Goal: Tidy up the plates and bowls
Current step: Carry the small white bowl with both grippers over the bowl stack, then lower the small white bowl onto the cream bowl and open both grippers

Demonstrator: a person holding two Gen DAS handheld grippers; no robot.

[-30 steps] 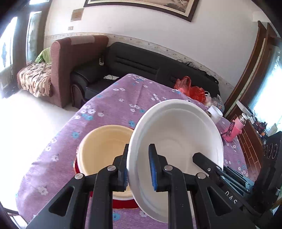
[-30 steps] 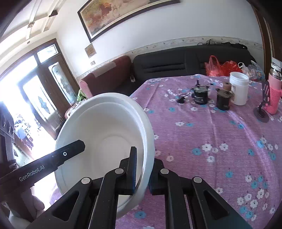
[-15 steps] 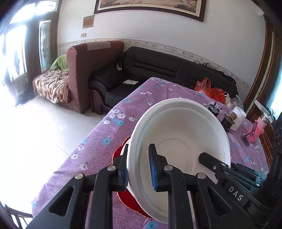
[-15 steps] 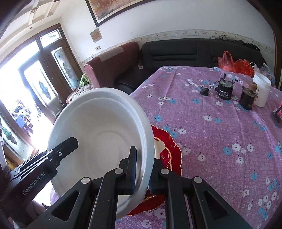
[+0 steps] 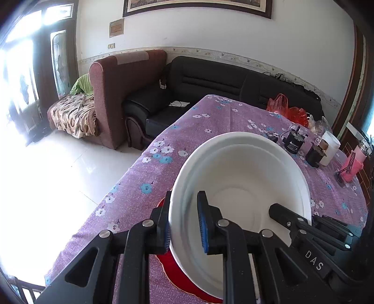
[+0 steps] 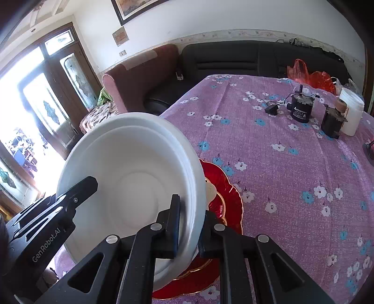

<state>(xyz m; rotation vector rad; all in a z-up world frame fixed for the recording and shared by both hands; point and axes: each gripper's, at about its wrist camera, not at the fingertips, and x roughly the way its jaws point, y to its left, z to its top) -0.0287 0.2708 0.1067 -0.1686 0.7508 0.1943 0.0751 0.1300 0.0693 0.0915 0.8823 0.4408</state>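
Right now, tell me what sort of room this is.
Most likely a home living room: a black sofa and brown armchair along the wall, a framed picture above, and a table with a flowered purple cloth.

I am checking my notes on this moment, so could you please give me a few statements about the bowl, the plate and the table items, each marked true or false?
1. Both grippers hold the white bowl by its rim. True: the left gripper and the right gripper each have one finger inside the rim and one outside.
2. The bowl holds soup. False: its inside is bare white.
3. A red plate lies on the tablecloth under the bowl. True.
4. The tablecloth is plain green. False: it is purple with small flowers.
5. The white jar lies on its side. False: it stands upright at the far end.
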